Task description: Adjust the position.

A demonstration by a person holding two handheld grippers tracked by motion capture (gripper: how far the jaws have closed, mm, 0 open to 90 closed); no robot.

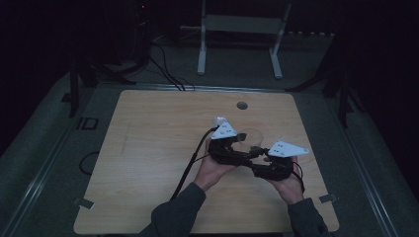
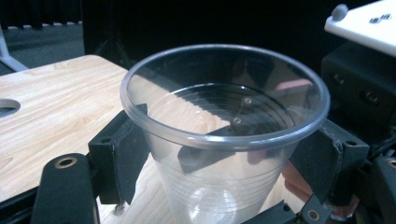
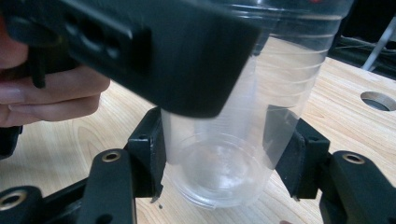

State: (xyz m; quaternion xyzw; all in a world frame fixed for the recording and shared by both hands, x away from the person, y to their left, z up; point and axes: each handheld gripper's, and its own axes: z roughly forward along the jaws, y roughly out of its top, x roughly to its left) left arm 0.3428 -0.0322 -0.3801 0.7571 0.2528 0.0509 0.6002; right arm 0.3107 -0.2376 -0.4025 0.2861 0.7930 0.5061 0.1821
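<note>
Clear plastic cup (image 2: 224,135) right in the middle of the action, standing upright between both claws, its base down by the wooden surface (image 2: 51,102). From the left gripper view we look down over its round rim, and the left claw (image 2: 223,161) has a black jaw on each side of the ribbed wall, just under the rim. The jaw on the left of that view sits tight against the plastic; whether the far one presses I cannot tell, so call the left claw spread around the cup, not a sure pinch.

Over to the right gripper view: the right claw (image 3: 223,161) is lower down, near the cup's (image 3: 243,140) base, both pads flat on the wall. That one is pinching the cup. The left claw's black body crosses the top of that view, with fingers (image 3: 51,93) of the hand beside it.

From the high view, both claws (image 1: 228,143) (image 1: 269,158) meet near the middle of the surface (image 1: 148,148), hands close together, the cup (image 1: 249,136) between them. A round hole (image 1: 241,105) sits well beyond them.
</note>
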